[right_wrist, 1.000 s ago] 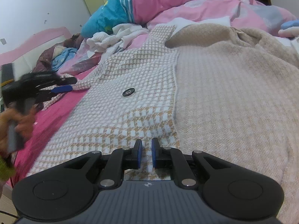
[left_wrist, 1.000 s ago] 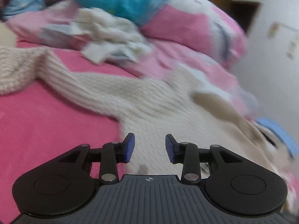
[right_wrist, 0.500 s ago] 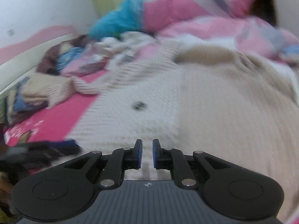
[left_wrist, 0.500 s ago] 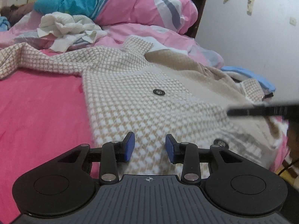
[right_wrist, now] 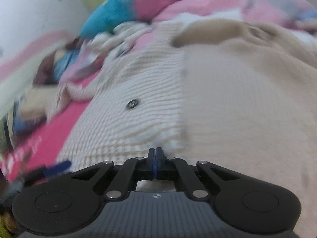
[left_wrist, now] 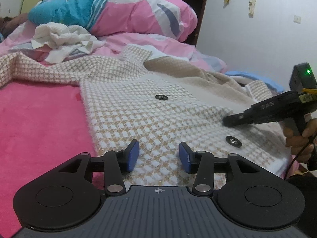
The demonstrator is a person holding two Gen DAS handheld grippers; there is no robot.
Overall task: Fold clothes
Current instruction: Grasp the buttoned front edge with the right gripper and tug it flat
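Checked cardigan (left_wrist: 138, 107) lies spread on the pink bedsheet (left_wrist: 39, 123), front panel up w/ two dark buttons: upper button (left_wrist: 161, 97) mid-panel, lower button (left_wrist: 233, 141) nr the hem on the right. One sleeve (left_wrist: 35, 67) trails off to the left across the sheet. The plain beige inside of the garment (right_wrist: 247, 103) is laid open to the right of the checked panel.

Left gripper (left_wrist: 159, 155) hovers low over the hem end of the checked panel, jaws spread wide, nothing btwn the blue pads (left_wrist: 133, 154); can't tell if they touch the knit below.

Right gripper (right_wrist: 155, 158) has its jaws pressed together, blue pads meeting in a thin line. It sits right at the edge where checked panel meets beige lining; a tuft of fabric shows just ahead of the tips, but that view is blurred, so can't tell if it's really pinching cloth. From the left wrist view, the right gripper (left_wrist: 227, 120) shows side-on at far right, its tip on or just over the cardigan above the lower button, a hand (left_wrist: 299, 138) round its handle and a green light (left_wrist: 308, 71) lit on top.

Behind: a white crumpled cloth (left_wrist: 61, 39) and a pink-and-blue duvet (left_wrist: 122, 13) heaped at the head of the bed, white wall (left_wrist: 257, 35) on the right.
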